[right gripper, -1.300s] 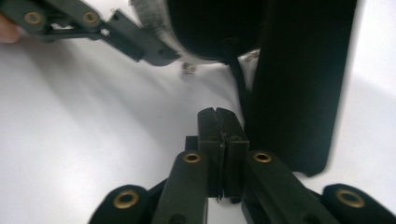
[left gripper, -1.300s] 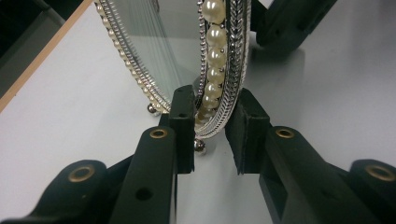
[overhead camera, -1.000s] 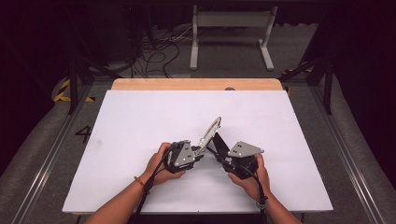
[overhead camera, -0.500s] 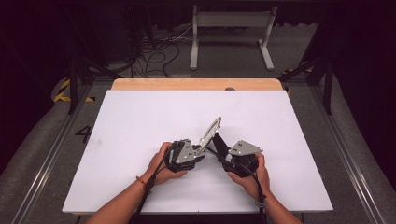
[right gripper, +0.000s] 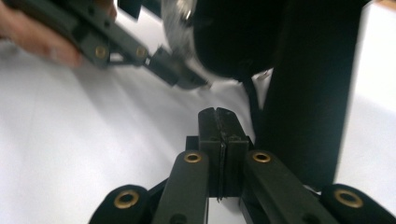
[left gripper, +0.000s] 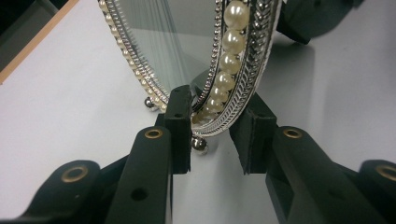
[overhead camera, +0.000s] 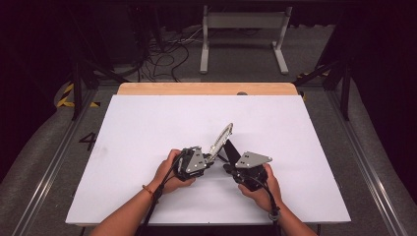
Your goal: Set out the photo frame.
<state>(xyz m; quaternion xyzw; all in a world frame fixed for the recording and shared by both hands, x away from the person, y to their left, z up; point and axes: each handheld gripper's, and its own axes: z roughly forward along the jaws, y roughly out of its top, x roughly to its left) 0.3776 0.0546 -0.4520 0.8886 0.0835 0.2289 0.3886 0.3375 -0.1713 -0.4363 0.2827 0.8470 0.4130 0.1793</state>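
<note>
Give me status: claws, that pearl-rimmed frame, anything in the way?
Left claw open, jaws straddling the pearl-rimmed frame's lower edge. Right claw shut, empty, beside the frame's black back stand. Frame upright, tilted on the white table. Nothing in the way.

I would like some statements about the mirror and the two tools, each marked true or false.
1. The left tool has its jaws around the lower rim of the mirror. True.
2. The right tool has its jaws wide open. False: they are pressed together with nothing between them.
3. The mirror frame carries a row of pearls. True.
4. The mirror lies flat on the white table. False: it stands tilted, propped on its black stand.
5. Each tool is held by a hand. True.
</note>
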